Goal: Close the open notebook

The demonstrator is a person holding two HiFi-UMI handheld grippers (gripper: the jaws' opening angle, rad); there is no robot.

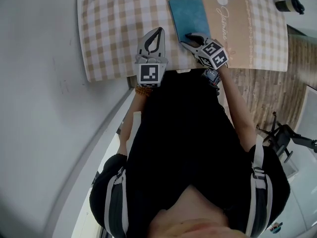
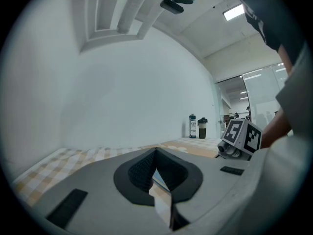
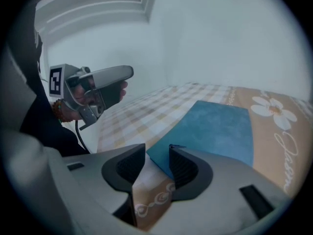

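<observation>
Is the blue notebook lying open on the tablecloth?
No, the blue notebook lies shut and flat on the tablecloth.

Your table is covered by a checked cloth with a tan flowered band along its right. A blue notebook lies shut on it, far middle. Two bottles seem to stand at the far right corner.
</observation>
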